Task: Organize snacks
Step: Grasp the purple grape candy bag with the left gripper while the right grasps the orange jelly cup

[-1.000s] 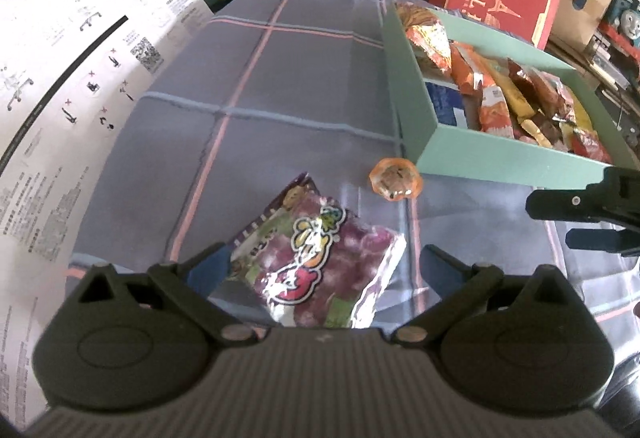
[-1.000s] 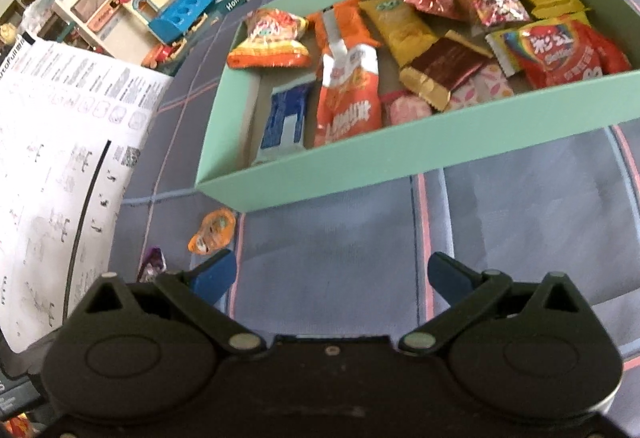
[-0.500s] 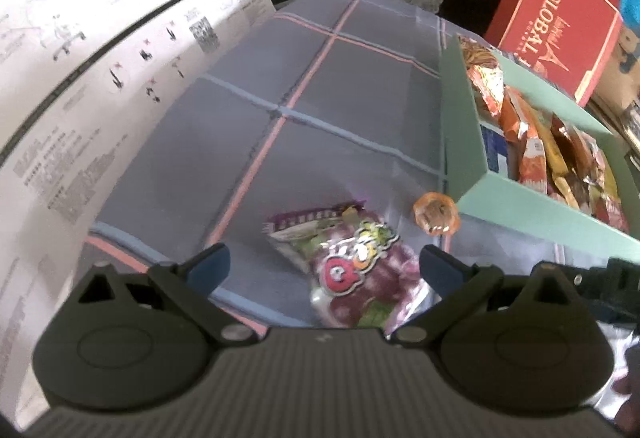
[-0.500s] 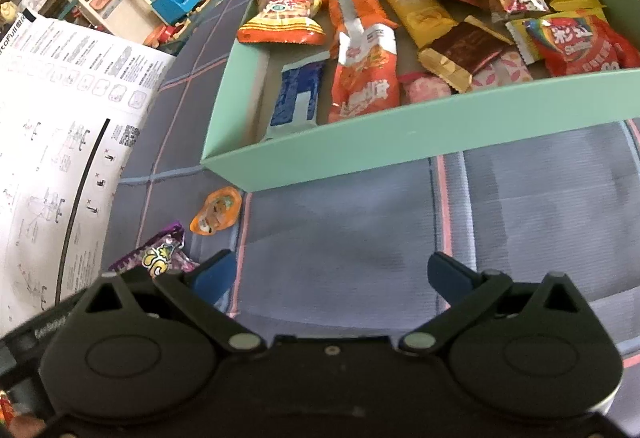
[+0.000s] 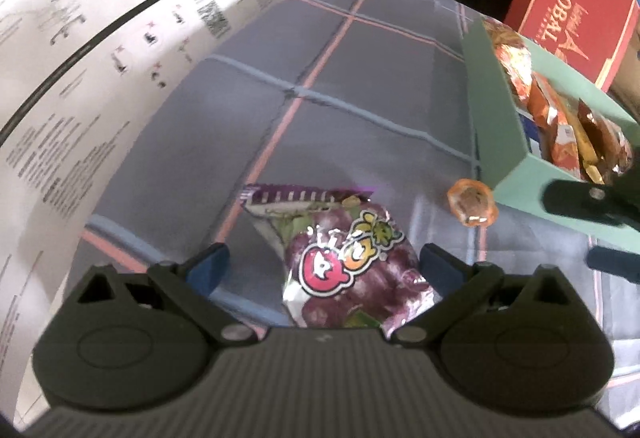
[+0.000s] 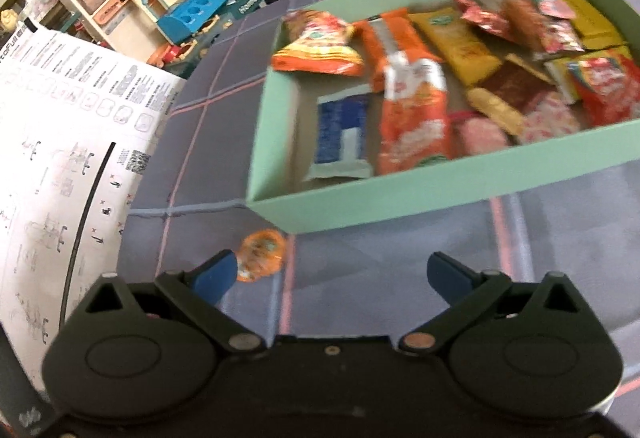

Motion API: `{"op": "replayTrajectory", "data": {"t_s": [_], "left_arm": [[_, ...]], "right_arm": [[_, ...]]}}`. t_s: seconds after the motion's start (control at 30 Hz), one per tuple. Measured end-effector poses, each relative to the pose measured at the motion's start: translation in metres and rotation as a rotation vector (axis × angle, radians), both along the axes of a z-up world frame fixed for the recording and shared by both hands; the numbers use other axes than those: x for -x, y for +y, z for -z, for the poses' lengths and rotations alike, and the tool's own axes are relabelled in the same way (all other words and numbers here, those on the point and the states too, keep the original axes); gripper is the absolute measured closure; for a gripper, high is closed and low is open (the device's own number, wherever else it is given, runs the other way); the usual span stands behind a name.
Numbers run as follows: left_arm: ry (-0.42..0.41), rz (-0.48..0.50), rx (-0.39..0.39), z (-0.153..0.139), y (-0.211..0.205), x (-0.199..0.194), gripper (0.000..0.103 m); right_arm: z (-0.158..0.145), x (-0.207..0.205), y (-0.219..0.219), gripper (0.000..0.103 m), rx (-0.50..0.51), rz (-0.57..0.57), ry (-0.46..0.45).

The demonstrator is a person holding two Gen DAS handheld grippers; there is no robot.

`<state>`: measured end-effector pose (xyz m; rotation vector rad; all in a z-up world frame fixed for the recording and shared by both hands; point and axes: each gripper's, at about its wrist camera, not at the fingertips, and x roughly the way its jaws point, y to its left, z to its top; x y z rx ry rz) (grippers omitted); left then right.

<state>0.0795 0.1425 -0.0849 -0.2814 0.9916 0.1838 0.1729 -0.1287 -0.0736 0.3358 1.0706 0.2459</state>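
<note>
Here, purple grape-printed snack packet (image 5: 344, 258) — crinkled

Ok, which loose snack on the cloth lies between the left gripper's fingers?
The purple grape-print bag. The small orange candy lies off to the side, by the green box.

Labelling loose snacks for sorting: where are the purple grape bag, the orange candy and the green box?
purple grape bag (image 5: 344, 270): left wrist view, printed front.
orange candy (image 6: 260, 256): right wrist view, wrapper middle.
green box (image 6: 440, 193): right wrist view, near wall.

open cloth (image 5: 360, 85) btwn white printed sheet (image 5: 100, 49) & green box wall (image 5: 492, 125); orange candy (image 5: 472, 202) near corner.
</note>
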Motion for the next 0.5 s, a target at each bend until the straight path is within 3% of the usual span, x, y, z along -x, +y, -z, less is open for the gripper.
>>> {"op": "replayTrajectory", "data": {"t_s": [0.03,0.1,0.27,0.5], "left_arm": [[-0.001,-0.001,0.000,0.000,0.004,0.002,0.000],[-0.005,-0.002,-0.001,0.000,0.010,0.005,0.000],[-0.017,0.015,0.003,0.001,0.017,0.012,0.000],[-0.024,0.035,0.016,0.002,0.019,0.013,0.000]], "right_arm": [[0.002,-0.003,0.009,0.008,0.006,-0.003,-0.002],[0.006,-0.006,0.022,0.022,0.011,-0.001,-0.005],[0.019,-0.015,0.052,0.043,0.009,-0.010,0.008],[0.022,-0.009,0.078,0.069,0.166,-0.124,-0.089]]}}
